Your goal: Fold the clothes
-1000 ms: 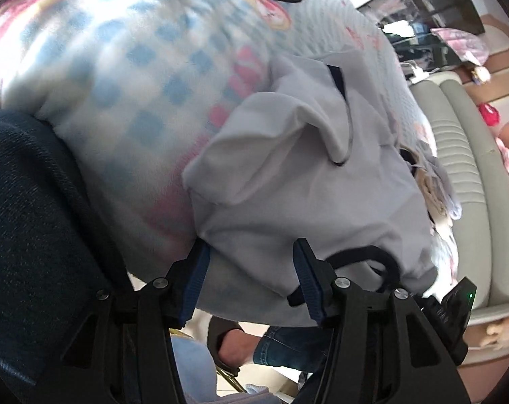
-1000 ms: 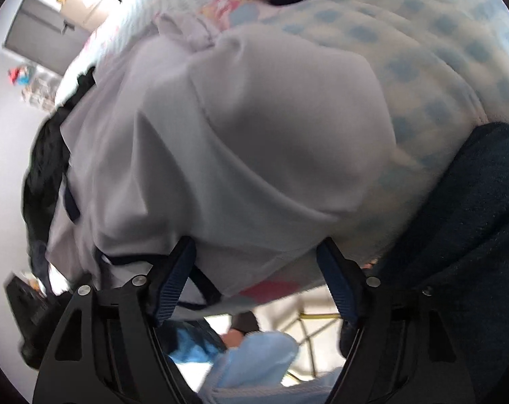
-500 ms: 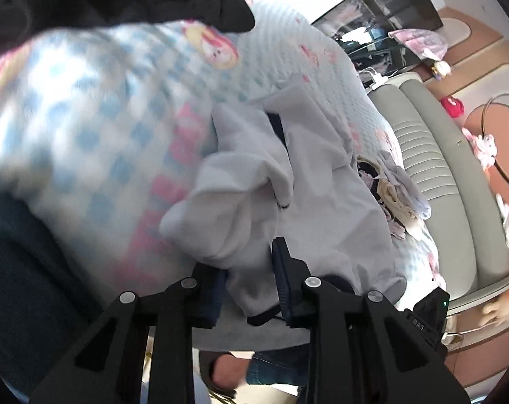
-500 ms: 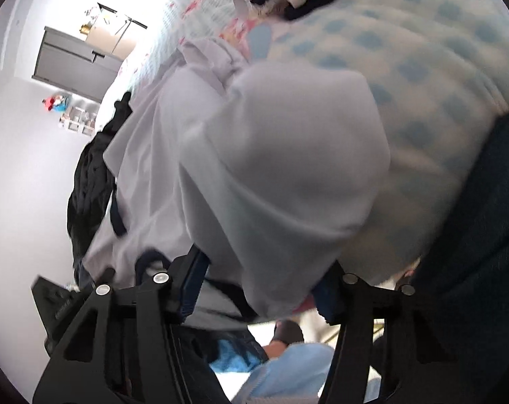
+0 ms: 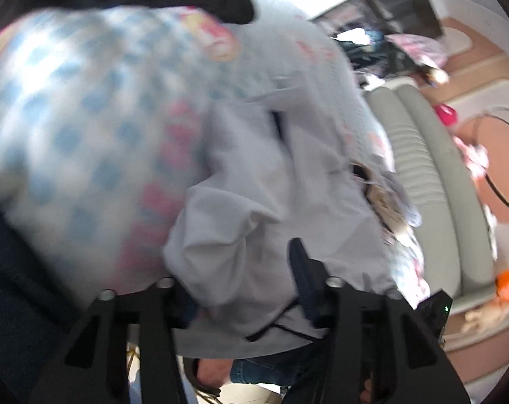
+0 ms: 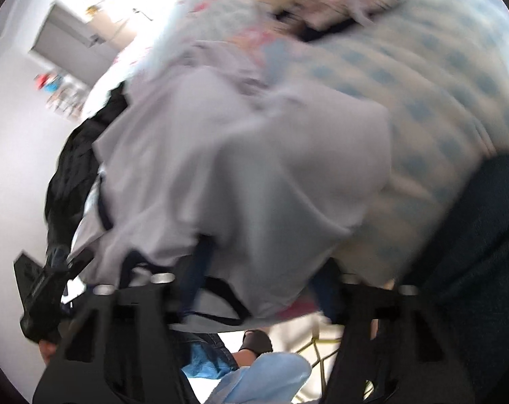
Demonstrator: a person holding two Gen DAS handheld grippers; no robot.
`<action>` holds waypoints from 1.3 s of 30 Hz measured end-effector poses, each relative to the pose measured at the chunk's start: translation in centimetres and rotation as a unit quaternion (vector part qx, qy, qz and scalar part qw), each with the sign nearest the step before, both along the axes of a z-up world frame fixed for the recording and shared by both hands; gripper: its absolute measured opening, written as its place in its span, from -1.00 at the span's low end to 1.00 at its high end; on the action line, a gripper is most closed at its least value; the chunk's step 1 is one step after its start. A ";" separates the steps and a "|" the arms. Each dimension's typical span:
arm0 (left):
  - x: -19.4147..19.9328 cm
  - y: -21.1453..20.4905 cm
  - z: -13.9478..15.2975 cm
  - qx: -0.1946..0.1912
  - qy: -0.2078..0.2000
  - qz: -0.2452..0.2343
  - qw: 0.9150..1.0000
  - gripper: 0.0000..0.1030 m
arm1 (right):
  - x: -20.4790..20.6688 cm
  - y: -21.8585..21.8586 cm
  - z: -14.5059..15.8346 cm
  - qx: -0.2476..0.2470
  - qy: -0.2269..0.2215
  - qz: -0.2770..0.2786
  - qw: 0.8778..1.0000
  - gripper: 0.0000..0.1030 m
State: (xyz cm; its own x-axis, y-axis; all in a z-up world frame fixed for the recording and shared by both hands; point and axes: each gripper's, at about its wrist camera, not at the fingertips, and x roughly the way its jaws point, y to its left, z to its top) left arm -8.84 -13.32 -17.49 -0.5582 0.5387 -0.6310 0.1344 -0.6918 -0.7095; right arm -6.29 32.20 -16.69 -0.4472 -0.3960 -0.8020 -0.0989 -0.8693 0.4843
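A pale grey fabric garment with dark navy trim lies bunched on a soft blue-and-white checked blanket with pink patches spread over a bed, its near edge hanging off the front of the mattress toward both cameras.

The left gripper points steeply down at that edge. Its jaws have just been opening; a fold of the grey cloth sits between them, and the blur hides whether the pads press on it. The right finger stands dark against the cloth, while the left one is mostly covered by it.

The right gripper tilts down more sharply at the same garment. Its jaws have just been closing around a thick bundle of the cloth that fills the gap, though a firm clamp cannot be told through the smear.

Beyond the garment, a ribbed grey-green padded bed rail runs along the far side.
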 end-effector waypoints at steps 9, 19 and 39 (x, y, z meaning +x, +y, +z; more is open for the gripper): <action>-2.2 1.6 -0.8 -0.029 -0.024 -0.018 0.999 -0.67 | -0.6 2.3 -3.0 -0.034 -0.030 -0.022 0.999 -0.14; -1.0 1.0 13.8 -0.018 0.178 -0.046 0.983 -0.78 | -0.8 3.5 9.7 -0.048 0.143 -0.001 0.989 -0.87; 3.7 -2.4 5.6 0.050 0.074 -0.032 0.995 -0.75 | 2.1 2.7 -2.8 -0.129 -0.049 -0.018 0.990 -0.01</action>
